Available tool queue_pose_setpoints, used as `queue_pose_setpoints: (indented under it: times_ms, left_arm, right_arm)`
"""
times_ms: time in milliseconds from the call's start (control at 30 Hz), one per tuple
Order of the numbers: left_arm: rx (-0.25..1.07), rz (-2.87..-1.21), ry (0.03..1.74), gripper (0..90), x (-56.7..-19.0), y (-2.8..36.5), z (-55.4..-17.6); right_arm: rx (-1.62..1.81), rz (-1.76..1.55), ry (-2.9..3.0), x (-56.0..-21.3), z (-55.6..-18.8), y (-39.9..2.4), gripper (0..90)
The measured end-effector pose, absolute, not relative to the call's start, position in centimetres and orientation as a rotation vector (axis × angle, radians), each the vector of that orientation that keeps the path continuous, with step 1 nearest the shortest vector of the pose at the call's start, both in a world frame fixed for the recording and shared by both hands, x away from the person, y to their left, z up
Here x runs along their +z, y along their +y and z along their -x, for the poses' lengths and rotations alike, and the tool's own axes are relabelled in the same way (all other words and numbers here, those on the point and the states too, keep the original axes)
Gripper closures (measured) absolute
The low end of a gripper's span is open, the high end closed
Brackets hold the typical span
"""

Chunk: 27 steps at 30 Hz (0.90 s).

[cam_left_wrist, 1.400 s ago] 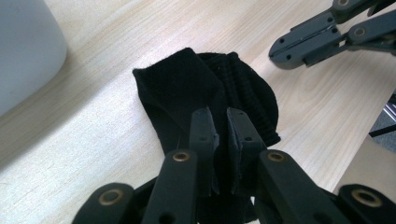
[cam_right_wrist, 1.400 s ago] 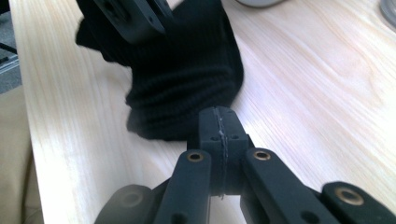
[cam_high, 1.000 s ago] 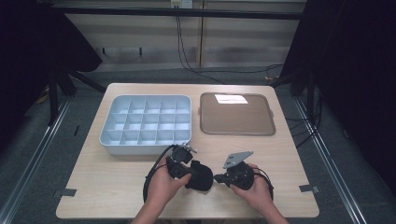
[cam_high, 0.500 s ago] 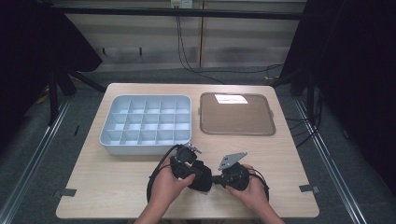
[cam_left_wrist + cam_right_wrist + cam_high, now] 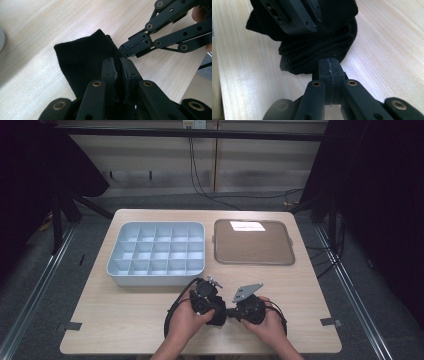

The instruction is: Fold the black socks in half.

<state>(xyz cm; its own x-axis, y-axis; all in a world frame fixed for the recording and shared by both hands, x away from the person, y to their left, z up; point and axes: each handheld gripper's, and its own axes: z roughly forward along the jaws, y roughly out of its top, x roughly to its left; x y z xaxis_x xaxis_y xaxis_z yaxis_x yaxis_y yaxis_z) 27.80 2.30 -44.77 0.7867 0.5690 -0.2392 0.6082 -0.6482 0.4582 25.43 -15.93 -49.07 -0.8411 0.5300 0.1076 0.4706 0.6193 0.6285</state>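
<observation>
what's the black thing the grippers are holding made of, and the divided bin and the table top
Black cloth: looks like a knitted fabric, matte, with fine ribs and a soft folded edge, possibly a sock. Divided bin: apparently moulded plastic, pale blue-grey, smooth with thin partition walls. Table top: light wood or wood-look laminate, with visible grain lines and a slight sheen; which of the two is unclear.

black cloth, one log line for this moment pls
left gripper: shut on black cloth | right gripper: shut, at cloth edge | table
</observation>
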Motion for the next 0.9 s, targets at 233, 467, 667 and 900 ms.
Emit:
queue_pose_setpoints:
  times_ms: [233, 467, 667, 900]
  left_arm:
    - [-0.086, -2.45, 0.892, 81.7, -45.4, 2.5, -27.8]
    - [-0.079, -2.443, 0.901, 81.9, -45.7, 2.8, -27.7]
    - [-0.047, -2.458, 0.917, 82.5, -45.6, 3.6, -28.0]
    - [-0.036, -2.454, 0.957, 82.5, -45.5, 5.4, -28.4]
  right_arm:
    - [1.028, -0.839, 2.741, -49.0, -25.5, -16.0, 89.6]
    - [1.053, -0.877, 2.708, -48.8, -25.6, -16.6, 88.0]
    - [1.066, -0.903, 2.699, -48.7, -25.6, -17.1, 88.0]
    - [1.054, -0.89, 2.707, -48.7, -25.6, -16.9, 88.0]
